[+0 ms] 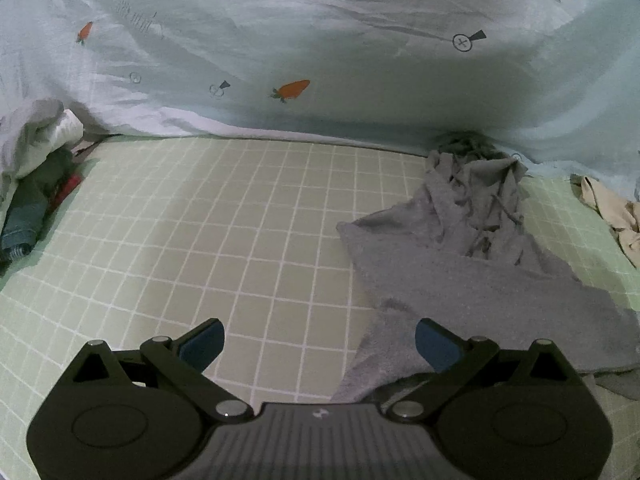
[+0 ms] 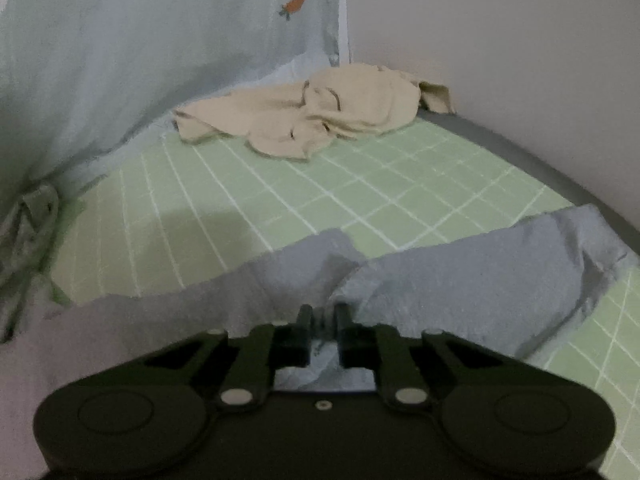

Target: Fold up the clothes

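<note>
Left wrist view: green checked sheet (image 1: 240, 220) mostly bare. Grey garment (image 1: 460, 272) sprawls unfolded toward its right edge; beige garment (image 2: 312, 116) crumpled at the far corner. Folding barely begun. Right gripper (image 2: 322, 314) pinches grey cloth; left gripper (image 1: 318, 340) gapes, empty.

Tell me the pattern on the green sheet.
White grid lines on the pale green sheet, clearest in the left wrist view.

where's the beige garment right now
In the right wrist view the beige garment lies crumpled at the far end of the green checked sheet, beside the wall corner.
</note>
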